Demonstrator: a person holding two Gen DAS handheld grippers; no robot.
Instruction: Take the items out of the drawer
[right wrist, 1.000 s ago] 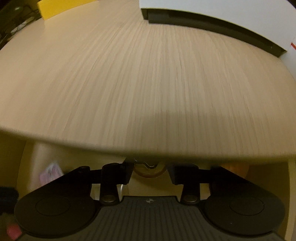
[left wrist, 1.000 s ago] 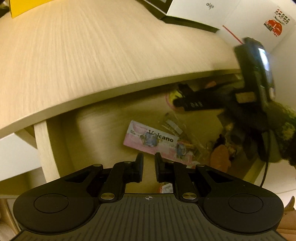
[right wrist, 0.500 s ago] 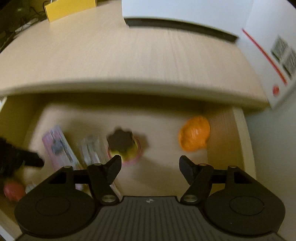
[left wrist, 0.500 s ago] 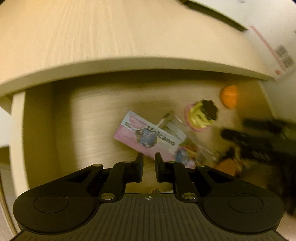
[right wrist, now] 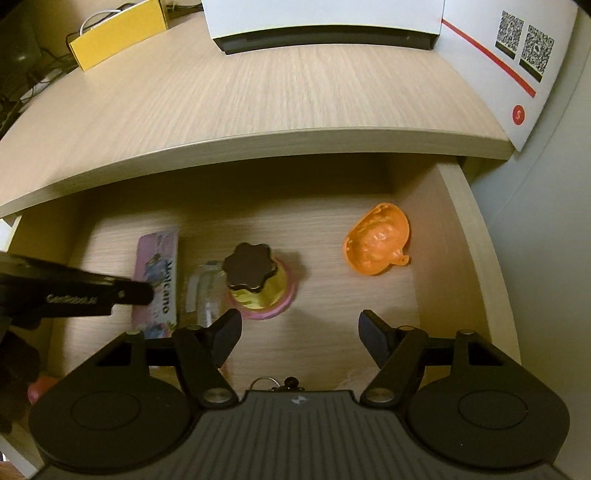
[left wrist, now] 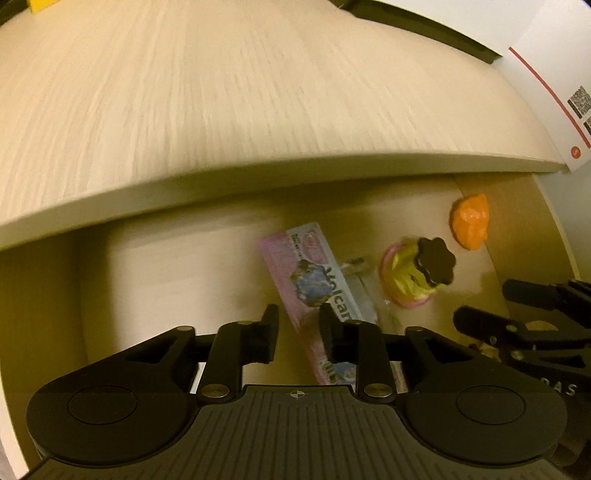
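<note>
Open drawer (right wrist: 476, 236) below the tabletop (right wrist: 258, 96), seen from both wrist cameras. The left gripper (left wrist: 298, 334) has its jaws a narrow gap apart, holding nothing; they hang over the pink packet (left wrist: 314, 288), whose lower part shows in the gap and behind the right-hand finger. Whether they touch the packet cannot be told. The right gripper (right wrist: 301, 330) has its jaws wide apart and empty, poised over bare drawer floor. The toy cupcake (right wrist: 258, 284) lies just ahead of the left-hand finger, and the orange toy (right wrist: 378, 240) lies farther ahead, near the drawer's right wall.

Contents that can be counted in the drawer:
- one pink packet, printed "Volcano", lying flat
- one clear plastic wrapper (right wrist: 205, 291), between the packet and the cupcake and touching both as far as can be seen
- one toy cupcake with a dark flower-shaped top, yellow body and pink base
- one orange toy, well apart from the rest

A small pink object (right wrist: 38, 387) shows at the lower left of the right wrist view, too hidden to identify. On the tabletop stand one yellow box (right wrist: 118, 35) and one white box (right wrist: 325, 18), with a white carton (right wrist: 517, 74) bearing square codes at the right edge.
</note>
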